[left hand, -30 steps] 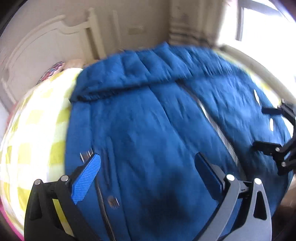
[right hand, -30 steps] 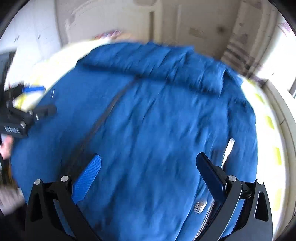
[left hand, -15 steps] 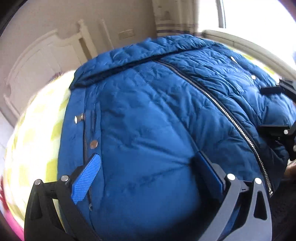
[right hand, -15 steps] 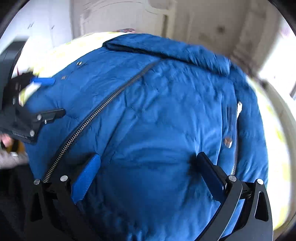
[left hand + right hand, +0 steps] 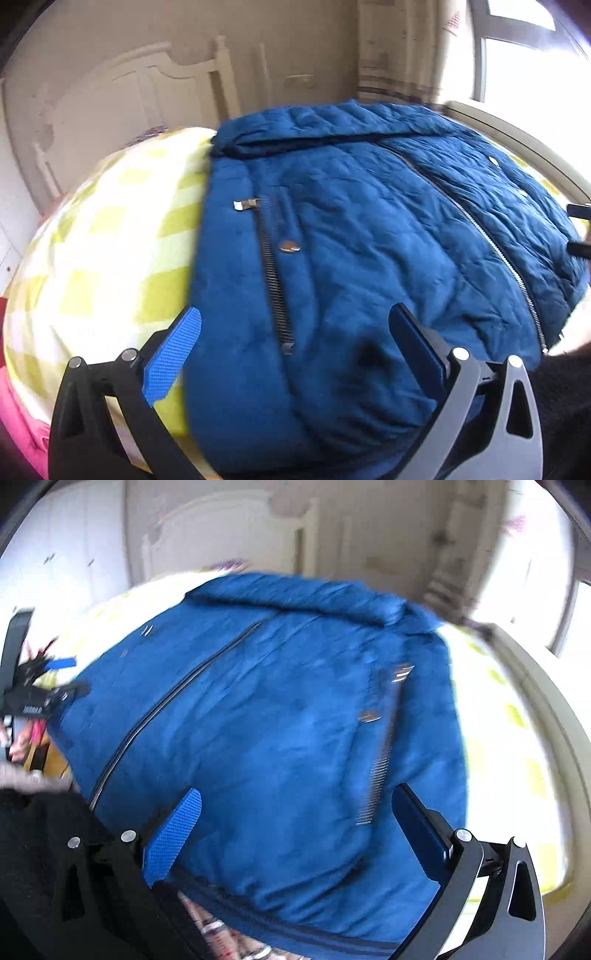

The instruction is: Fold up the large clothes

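Jacket (image 5: 369,251), a large blue quilted one, lies front-up across a bed with a yellow-and-white checked sheet (image 5: 103,243), its collar at 12 o'clock in both wrist views and its hem toward the cameras. Left gripper (image 5: 295,354) has its 2 fingers spread wide over the hem, gripping nothing, with the blue pad (image 5: 171,360) at 8 o'clock sitting over the jacket's edge beside the sheet. Right gripper (image 5: 295,834) is likewise spread wide above the hem at the opposite side, nothing between its fingers; that view is blurred. A pocket zipper (image 5: 273,280) with a metal snap (image 5: 290,246) beside it runs up from between the left fingers, and the main front zipper (image 5: 480,236) slants toward 4 o'clock. Beyond the collar stands a white headboard (image 5: 147,85); a bright window (image 5: 524,62) fills 1 to 2 o'clock.
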The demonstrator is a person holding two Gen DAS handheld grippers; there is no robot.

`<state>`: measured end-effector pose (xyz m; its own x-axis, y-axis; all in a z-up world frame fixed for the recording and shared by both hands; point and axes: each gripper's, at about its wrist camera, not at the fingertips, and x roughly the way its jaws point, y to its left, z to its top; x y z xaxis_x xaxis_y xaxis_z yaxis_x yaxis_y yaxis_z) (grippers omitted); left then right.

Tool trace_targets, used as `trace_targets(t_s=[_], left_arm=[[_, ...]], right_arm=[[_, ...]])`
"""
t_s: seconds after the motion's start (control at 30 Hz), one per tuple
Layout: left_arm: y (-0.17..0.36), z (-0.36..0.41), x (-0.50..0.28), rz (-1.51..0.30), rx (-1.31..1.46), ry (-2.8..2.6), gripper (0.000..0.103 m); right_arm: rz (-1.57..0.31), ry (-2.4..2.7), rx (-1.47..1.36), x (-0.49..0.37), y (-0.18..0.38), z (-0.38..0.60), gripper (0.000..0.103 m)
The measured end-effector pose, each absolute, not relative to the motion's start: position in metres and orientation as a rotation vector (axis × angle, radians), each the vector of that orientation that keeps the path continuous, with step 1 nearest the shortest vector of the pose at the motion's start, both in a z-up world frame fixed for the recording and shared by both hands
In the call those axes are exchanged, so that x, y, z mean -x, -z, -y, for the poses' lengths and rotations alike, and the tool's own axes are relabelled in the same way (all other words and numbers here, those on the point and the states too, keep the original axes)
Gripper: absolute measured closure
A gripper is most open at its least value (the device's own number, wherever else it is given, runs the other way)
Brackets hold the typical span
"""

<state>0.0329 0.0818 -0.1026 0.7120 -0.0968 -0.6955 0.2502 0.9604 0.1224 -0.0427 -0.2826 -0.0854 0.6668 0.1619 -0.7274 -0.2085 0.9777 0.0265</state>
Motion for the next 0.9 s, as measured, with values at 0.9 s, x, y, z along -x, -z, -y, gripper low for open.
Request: trace_targets(t_s=[0.9], left_arm=[[0.081,-0.075,-0.083,-0.793,-0.128,0.261,0.002]], right_arm=[[-0.889,-0.24,0.06,-0.048,0.075,0.251,0.004]])
